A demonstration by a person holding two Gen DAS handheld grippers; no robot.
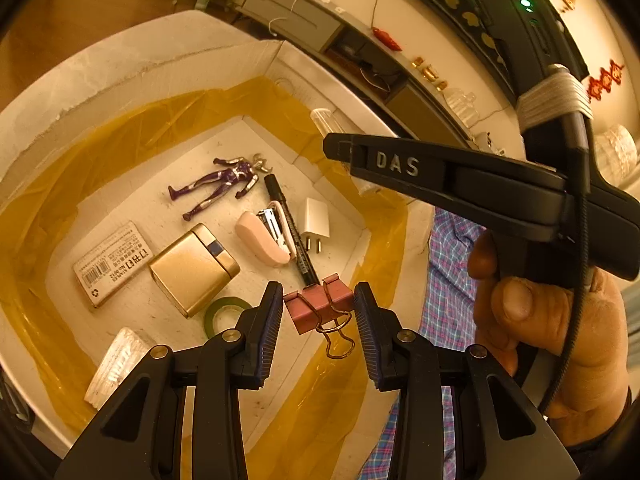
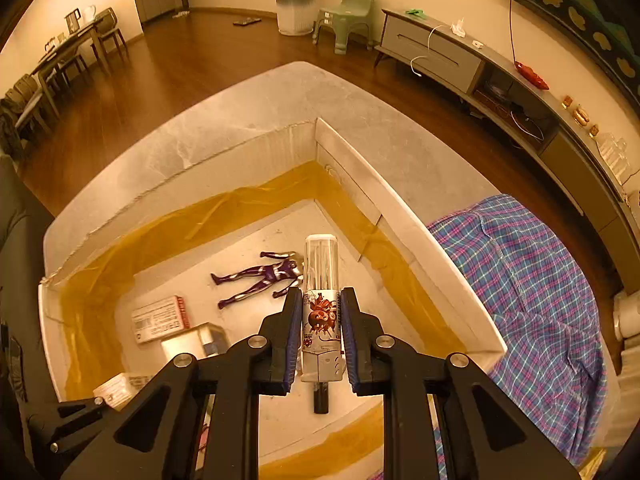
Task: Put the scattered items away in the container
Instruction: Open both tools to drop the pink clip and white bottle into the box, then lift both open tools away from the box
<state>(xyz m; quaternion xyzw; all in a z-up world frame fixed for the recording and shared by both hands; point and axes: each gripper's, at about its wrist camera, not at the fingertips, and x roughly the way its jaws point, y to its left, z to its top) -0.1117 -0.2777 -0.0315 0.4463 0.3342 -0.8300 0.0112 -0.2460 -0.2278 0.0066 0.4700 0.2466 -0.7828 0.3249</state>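
Note:
A white cardboard box (image 1: 132, 64) lined with yellow tape stands on the table; it also shows in the right wrist view (image 2: 404, 208). In the left wrist view my left gripper (image 1: 318, 316) is open above the box, and a pink binder clip (image 1: 320, 306) sits between its fingers without being pinched. My right gripper (image 2: 320, 336) is shut on a clear tube with a cartoon label (image 2: 321, 300), held over the box. The right gripper's body (image 1: 460, 184) crosses the left wrist view above the box's right wall.
Inside the box lie a purple figure (image 1: 222, 184), a black marker (image 1: 294, 228), a pink stapler (image 1: 264, 238), a white charger (image 1: 316, 224), a gold case (image 1: 192, 266), a staples box (image 1: 112, 264) and a green tape roll (image 1: 222, 314). A plaid cloth (image 2: 540, 280) lies right of the box.

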